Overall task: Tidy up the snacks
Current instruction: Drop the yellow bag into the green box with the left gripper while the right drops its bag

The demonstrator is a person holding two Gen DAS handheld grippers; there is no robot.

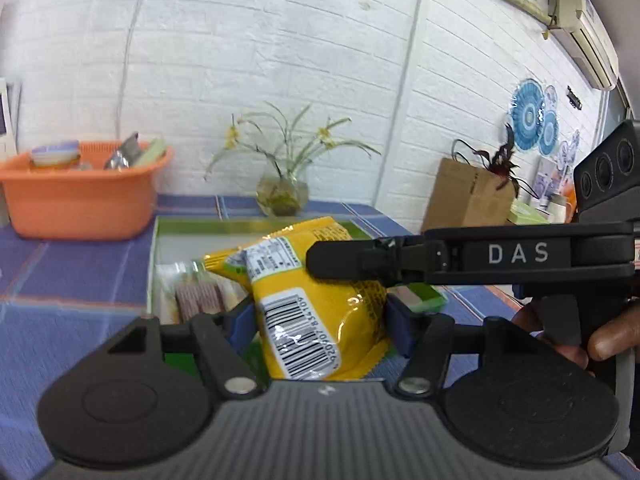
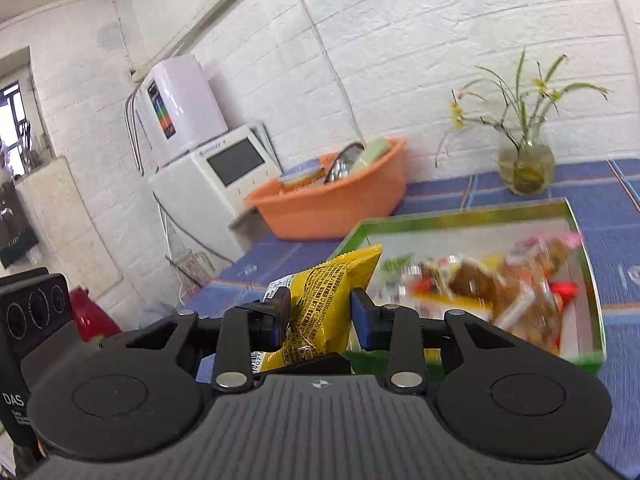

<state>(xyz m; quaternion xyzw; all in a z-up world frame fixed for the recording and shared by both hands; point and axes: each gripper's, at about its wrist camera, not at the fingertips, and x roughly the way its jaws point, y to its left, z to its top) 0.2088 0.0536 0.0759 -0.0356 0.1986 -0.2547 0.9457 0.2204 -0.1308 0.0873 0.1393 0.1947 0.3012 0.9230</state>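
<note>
A yellow snack bag (image 1: 320,320) with a barcode label hangs above a green-rimmed white box (image 1: 156,248). My left gripper (image 1: 320,324) is shut on the bag's lower part, with a blue pad pressed on each side. From the right, my right gripper (image 1: 344,268) reaches across the bag's upper part. In the right wrist view the same yellow bag (image 2: 320,312) sits pinched between the right gripper's (image 2: 320,316) blue pads. The box (image 2: 460,216) holds several mixed snack packets (image 2: 500,280), blurred here. A hand (image 1: 608,340) holds the right gripper's handle.
An orange basin (image 1: 80,204) (image 2: 332,208) with a few items stands at the back left on the blue tiled counter (image 1: 60,280). A glass vase of yellow flowers (image 1: 282,194) (image 2: 526,168) is behind the box. A cardboard box (image 1: 468,196) is far right; a white appliance (image 2: 216,176) is left.
</note>
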